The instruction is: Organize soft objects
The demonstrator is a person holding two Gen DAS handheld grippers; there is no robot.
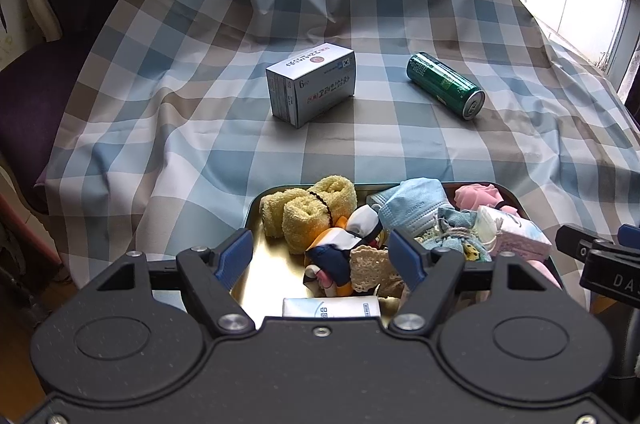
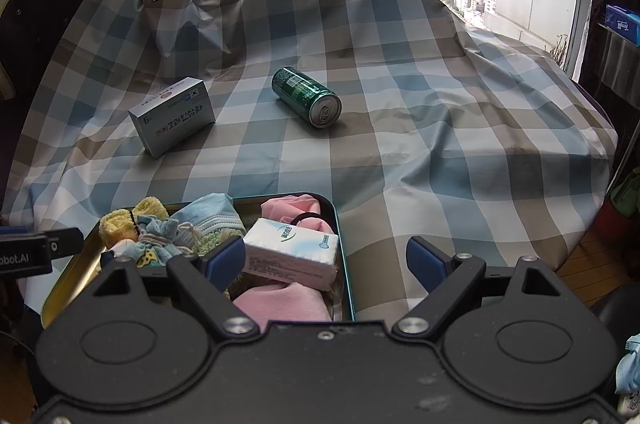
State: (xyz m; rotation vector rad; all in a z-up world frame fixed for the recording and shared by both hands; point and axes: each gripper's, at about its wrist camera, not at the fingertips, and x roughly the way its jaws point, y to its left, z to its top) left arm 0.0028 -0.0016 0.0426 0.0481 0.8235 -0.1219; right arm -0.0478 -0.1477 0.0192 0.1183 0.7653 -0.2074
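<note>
Yellow rolled socks (image 1: 308,209), a blue face mask (image 1: 412,203) and a white tissue pack (image 2: 292,254) are held in the gold-lined metal tray (image 1: 256,276), over which the left gripper (image 1: 322,254) and right gripper (image 2: 326,258) are spread empty.

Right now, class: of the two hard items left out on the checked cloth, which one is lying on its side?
The green can: it lies on its side, top facing the tray. The white box rests flat.

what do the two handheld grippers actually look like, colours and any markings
Both look alike: the left gripper and right gripper have matte black bodies with two round raised discs, silver screws, angular black finger arms and blue pads at the tips. White lettering shows on each one's side when seen from the other camera, only partly readable. No cables or sleeves are visible.
</note>
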